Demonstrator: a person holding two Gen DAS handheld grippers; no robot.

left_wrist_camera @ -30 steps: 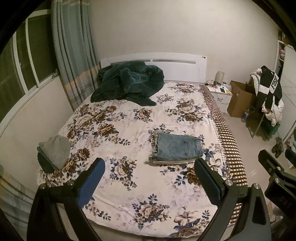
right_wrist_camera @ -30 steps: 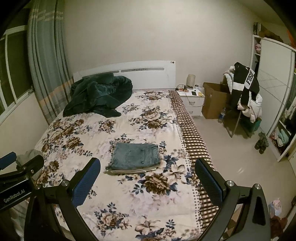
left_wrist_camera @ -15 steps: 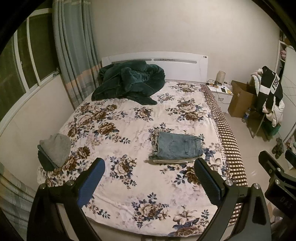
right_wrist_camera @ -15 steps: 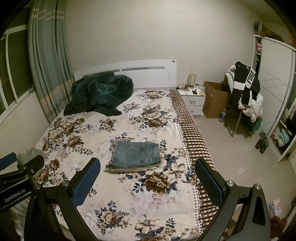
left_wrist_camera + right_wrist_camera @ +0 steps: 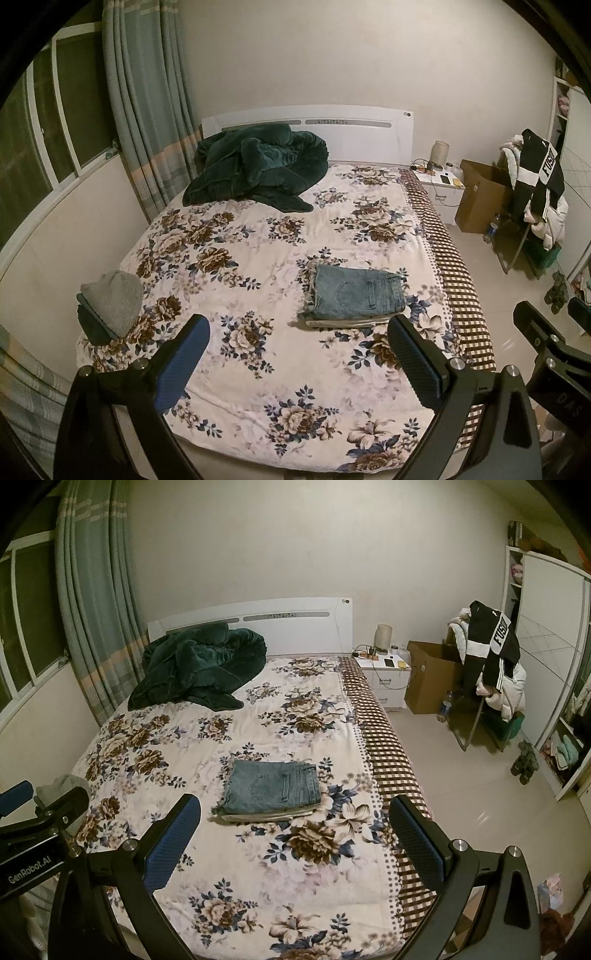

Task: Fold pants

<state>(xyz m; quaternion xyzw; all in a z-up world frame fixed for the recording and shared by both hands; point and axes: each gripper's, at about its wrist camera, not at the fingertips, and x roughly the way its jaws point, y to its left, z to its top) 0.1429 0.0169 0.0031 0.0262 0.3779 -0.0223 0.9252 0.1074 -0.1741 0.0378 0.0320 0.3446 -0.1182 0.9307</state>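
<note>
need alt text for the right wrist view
Folded jeans lie on a flowered bed, beyond the open, empty right tool. A green blanket is heaped by the headboard, and the left tool shows at the left edge.

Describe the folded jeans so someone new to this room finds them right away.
Start at the bed with its flowered cover. The jeans lie flat on it as a neat blue denim rectangle, near the checked edge. The green blanket by the headboard is crumpled, and the grey garment is not denim.
</note>
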